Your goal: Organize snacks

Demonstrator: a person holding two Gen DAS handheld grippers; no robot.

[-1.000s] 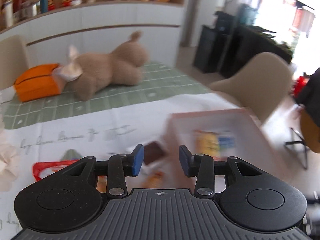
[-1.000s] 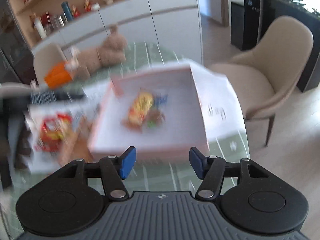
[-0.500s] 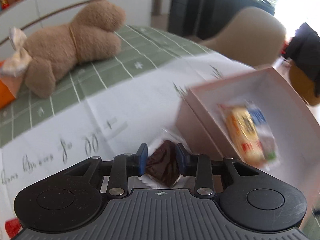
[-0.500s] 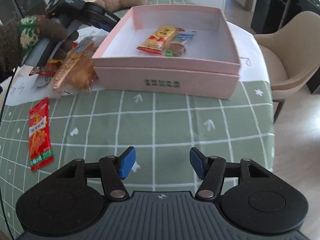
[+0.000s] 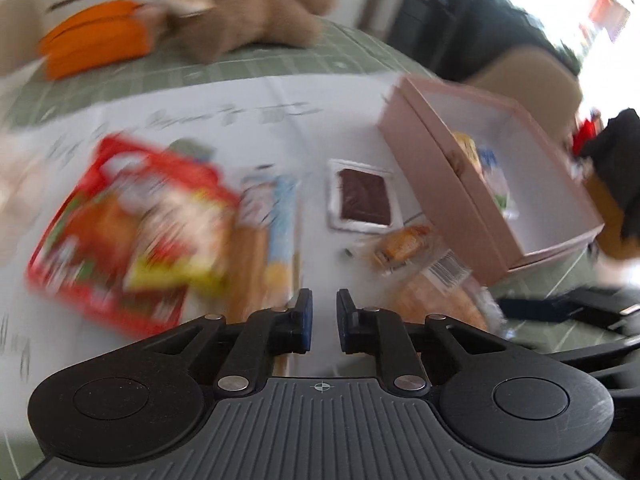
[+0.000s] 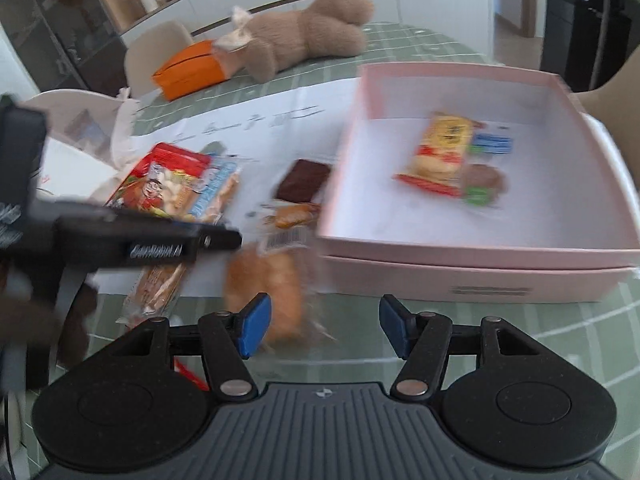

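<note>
Half a second ago your left gripper (image 5: 323, 320) had the dark brownie pack between its fingers beside the box; now it has backed away with nothing between the fingers, which stand close together with only a narrow gap, and the brownie pack (image 5: 364, 199) lies flat on the white paper ahead of them, slightly to the right, just beside the box wall but outside it. Going left to right in the left wrist view: a glossy red snack bag (image 5: 132, 232), blurred; a long clear pack with blue print (image 5: 276, 228), its long axis running away from you; the brownie pack, a dark square in a clear crinkly wrapper; a small orange-filled clear pack (image 5: 400, 246); a soft bread bun in a clear wrapper with a barcode label (image 5: 440, 296); then the rigid pink cardboard box (image 5: 440, 196), white inside, holding a yellow cracker pack (image 6: 440, 152). Your right gripper (image 6: 320, 330) hovers low over the green checked cloth with fingers wide apart, and the bun (image 6: 268, 284) sits just ahead of its left finger, so I judge this hand the nearer one for it. Plastic wrappers will likely crumple and slip.
</note>
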